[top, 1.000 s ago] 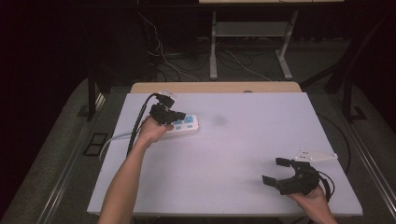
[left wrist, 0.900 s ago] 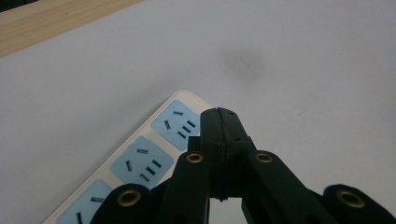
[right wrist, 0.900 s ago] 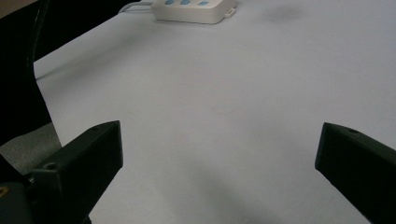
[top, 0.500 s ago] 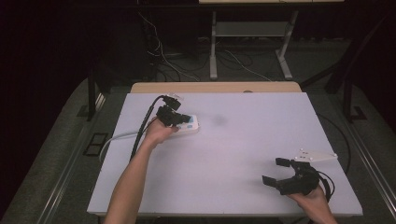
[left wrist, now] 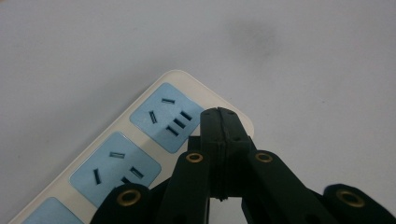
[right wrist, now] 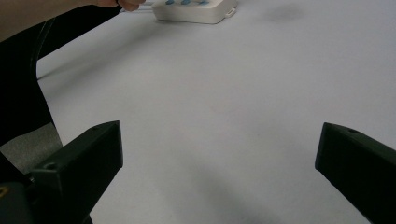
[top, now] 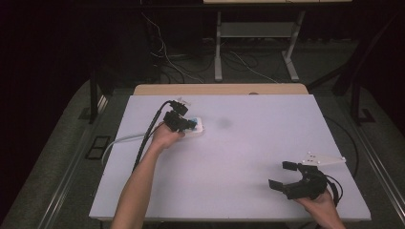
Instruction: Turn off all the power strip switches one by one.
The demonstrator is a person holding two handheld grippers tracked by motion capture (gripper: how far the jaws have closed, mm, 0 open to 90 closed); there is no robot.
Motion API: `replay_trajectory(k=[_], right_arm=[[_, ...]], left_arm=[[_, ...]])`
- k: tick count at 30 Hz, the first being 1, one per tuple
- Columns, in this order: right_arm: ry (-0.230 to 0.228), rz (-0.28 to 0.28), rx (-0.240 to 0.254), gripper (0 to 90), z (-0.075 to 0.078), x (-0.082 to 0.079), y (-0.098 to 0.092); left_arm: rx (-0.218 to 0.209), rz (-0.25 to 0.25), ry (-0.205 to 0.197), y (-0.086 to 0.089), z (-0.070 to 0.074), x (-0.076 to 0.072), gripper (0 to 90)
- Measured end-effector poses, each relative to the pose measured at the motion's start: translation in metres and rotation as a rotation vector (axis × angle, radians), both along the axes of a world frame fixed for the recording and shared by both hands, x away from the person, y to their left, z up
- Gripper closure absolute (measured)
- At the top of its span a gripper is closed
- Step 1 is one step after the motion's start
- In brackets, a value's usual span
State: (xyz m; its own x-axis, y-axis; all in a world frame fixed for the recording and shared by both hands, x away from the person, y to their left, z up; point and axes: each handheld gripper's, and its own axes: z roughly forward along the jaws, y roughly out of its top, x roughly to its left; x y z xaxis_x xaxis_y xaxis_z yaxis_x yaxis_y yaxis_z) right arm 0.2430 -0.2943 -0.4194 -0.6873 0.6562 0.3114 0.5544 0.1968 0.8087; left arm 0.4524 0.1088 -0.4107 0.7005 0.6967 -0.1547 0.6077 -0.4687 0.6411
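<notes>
At the white table's (top: 248, 191) far left, the left gripper (left wrist: 219, 116), jaws pressed together and empty, should press squarely down on the white plastic power strip with blue sockets (left wrist: 140, 140), while the right gripper (top: 286, 176) waits wide open.

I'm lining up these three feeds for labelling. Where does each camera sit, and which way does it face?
High view: above the person's side, facing forward and down on the table; both forearms, left tongs, right tongs.
Left gripper view: on the left tongs, shut, looking down on the power strip.
Right gripper view: on the right tongs, open, looking low across the table to the power strip; a forearm at top left.
Shared: all three show the power strip.
</notes>
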Motion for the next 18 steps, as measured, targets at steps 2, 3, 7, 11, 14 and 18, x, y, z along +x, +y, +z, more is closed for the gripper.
replay_trajectory(k=[2, 3, 7, 11, 14, 18], right_arm=[[0.000, 0.001, 0.000, 0.7, 0.0000, 0.0000, -0.0003], [0.001, 0.000, 0.000, 0.7, 0.0001, -0.0001, -0.0003], [0.001, -0.001, 0.000, 0.6, 0.0002, -0.0003, -0.0006], [-0.002, -0.003, 0.000, 0.6, 0.0004, -0.0005, -0.0005], [-0.001, -0.003, 0.000, 0.6, 0.0004, -0.0005, -0.0002], [-0.002, -0.001, -0.001, 0.7, 0.0003, -0.0008, 0.0000]], left_arm=[[0.003, 0.001, 0.002, -0.0006, -0.0022, -0.0001, 89.2], [0.003, 0.000, 0.005, -0.0009, -0.0034, -0.0003, 89.2], [-0.011, 0.008, 0.005, 0.0002, -0.0045, -0.0007, 89.2], [-0.011, 0.007, 0.004, 0.0001, -0.0048, -0.0006, 89.3], [-0.012, 0.004, 0.006, 0.0003, -0.0049, -0.0003, 89.4], [-0.023, 0.009, 0.017, 0.0011, -0.0053, 0.0006, 89.5]])
